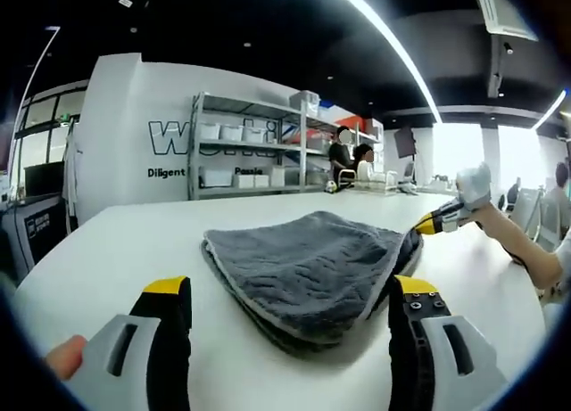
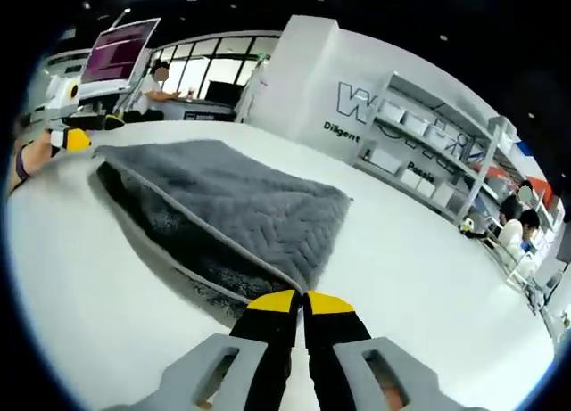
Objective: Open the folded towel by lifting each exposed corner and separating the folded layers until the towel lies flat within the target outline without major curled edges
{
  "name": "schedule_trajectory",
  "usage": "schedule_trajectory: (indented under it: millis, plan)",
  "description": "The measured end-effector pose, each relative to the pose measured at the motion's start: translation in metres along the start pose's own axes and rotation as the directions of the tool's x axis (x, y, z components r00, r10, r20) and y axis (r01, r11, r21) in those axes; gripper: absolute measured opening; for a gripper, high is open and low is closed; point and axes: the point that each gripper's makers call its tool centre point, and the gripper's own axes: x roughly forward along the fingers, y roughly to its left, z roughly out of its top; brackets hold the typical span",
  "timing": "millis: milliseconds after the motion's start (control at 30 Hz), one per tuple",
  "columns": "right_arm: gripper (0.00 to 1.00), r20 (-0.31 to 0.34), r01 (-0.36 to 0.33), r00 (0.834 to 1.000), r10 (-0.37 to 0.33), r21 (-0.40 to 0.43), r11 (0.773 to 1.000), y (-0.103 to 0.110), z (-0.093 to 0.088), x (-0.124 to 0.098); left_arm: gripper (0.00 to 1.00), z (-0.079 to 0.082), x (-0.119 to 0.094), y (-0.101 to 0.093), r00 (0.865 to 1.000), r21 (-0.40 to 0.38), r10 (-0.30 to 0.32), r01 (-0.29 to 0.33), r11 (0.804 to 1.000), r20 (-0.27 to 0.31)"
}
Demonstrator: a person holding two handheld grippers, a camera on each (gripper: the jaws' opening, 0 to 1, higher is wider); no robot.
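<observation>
- My left tool (image 1: 290, 295) hovers low over the white desk (image 1: 107, 250), its two yellow-tipped jaws spread wide apart with nothing between them.
- The folded grey towel (image 1: 308, 264) lies on the desk straight ahead of that tool, just beyond the jaw tips, its layers stacked and a pale stitched hem running round the edges.
- In the left gripper view my right tool (image 1: 439, 218) reaches in from the right, its yellow tip at the towel's far right corner, with my forearm (image 1: 517, 242) behind it.
- In the right gripper view my right tool (image 2: 300, 302) has its jaws pressed together on the near corner of the towel (image 2: 232, 206); the upper layer is raised a little off the lower one there, showing the fluffier underside.
- The towel's top face shows a herringbone weave, and it stretches away from that pinched corner toward the far side of the desk (image 2: 419, 277).
- My left tool (image 2: 73, 139) shows at the far left edge in that view, close to the towel's opposite end.
- Behind the desk stand metal shelves with white bins (image 1: 254, 152) against a white wall with dark lettering (image 1: 174, 139).
- A monitor (image 2: 119, 50) stands at the upper left in the right gripper view.
</observation>
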Motion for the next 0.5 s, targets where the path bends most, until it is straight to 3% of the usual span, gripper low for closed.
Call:
schedule_trajectory:
  millis: [200,500]
  plan:
    - [0.0,-0.016,0.049,0.999,-0.049,0.02,0.999,-0.013,-0.006,-0.002,0.9,0.0,0.0,0.001,1.0,-0.008,0.002,-0.002,1.0,0.0]
    - [0.03,-0.027,-0.008,1.0,0.01,0.082,0.997,-0.006,-0.011,-0.004,0.9,-0.001,0.001,0.0,1.0,-0.008,-0.003,0.003,1.0,-0.004]
